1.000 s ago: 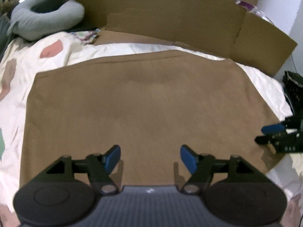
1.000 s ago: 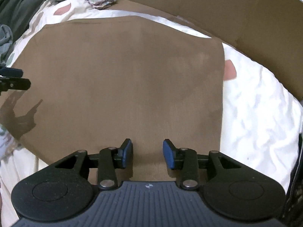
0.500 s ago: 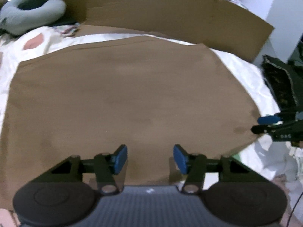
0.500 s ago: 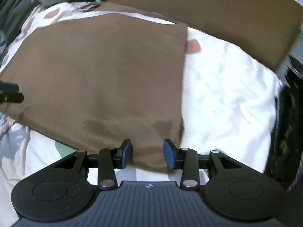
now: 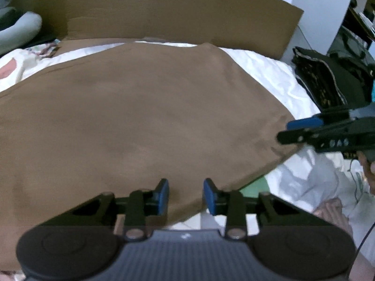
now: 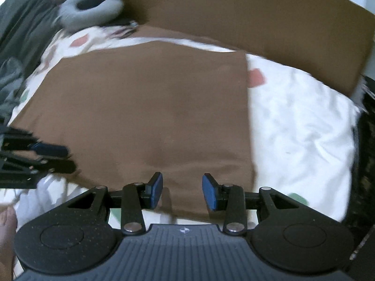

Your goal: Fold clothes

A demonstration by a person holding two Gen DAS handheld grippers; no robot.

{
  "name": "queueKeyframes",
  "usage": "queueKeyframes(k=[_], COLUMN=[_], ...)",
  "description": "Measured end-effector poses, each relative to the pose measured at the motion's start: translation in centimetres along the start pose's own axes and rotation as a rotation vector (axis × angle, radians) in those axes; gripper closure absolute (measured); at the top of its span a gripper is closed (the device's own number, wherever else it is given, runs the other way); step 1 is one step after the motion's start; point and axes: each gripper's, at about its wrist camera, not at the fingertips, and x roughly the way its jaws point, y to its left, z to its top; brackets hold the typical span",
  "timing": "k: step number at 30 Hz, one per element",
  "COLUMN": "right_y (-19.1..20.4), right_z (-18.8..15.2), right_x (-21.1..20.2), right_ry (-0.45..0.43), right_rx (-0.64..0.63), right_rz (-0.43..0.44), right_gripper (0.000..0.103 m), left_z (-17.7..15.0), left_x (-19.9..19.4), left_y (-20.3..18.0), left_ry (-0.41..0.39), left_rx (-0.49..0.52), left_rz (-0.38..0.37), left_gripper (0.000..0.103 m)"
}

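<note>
The brown cloth [image 5: 131, 117] lies flat on the white bed sheet [image 6: 300, 126], reaching its near edge. The left gripper [image 5: 185, 195] and the right gripper [image 6: 182, 190] both hover over the cloth's near edge, jaws apart, holding nothing.

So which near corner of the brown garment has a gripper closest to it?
The near right corner of the brown garment: the right gripper sits open at that edge, close to the corner. The left gripper sits further in along the near hem.
</note>
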Motion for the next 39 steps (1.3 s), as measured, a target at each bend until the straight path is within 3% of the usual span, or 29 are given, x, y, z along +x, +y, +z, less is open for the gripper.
queueKeyframes(k=[6, 11, 17, 21, 26, 34, 39], right_y=[3.1, 5.1, 3.8, 3.8, 4.4, 6.2, 6.7], right_z=[-0.2, -1.1, -1.7, -1.3, -0.4, 0.2, -0.8], right_x=[1.2, 1.9, 1.4, 0.7, 0.3, 1.7, 3.1], right_ry=[0.017, 0.058, 0.091, 0.052, -0.001, 0.009, 0.047], right_rx=[-0.074, -0.152, -0.091, -0.066, -0.064, -0.098, -0.12], right_rz=[0.067, 0.064, 0.045, 0.057, 0.08, 0.11, 0.112], right_gripper=[0.059, 0.059, 0.06, 0.06, 0.059, 0.059, 0.059], left_z=[-0.7, -1.5, -2.2, -2.1, -1.6, -1.2, -2.2], left_x=[1.3, 1.1, -0.9, -2.5, -3.6, -2.3, -0.5], left_y=[-0.8, -0.7, 2.1, 4.0, 5.1, 4.1, 4.2], left_ry=[0.051, 0.071, 0.09, 0.059, 0.015, -0.001, 0.053], left_rx=[0.023, 0.057, -0.004, -0.079, -0.101, -0.064, -0.06], left_rz=[-0.014, -0.02, -0.023, 0.006, 0.038, 0.037, 0.06], left_gripper=[0.076, 0.076, 0.076, 0.077, 0.077, 0.077, 0.077])
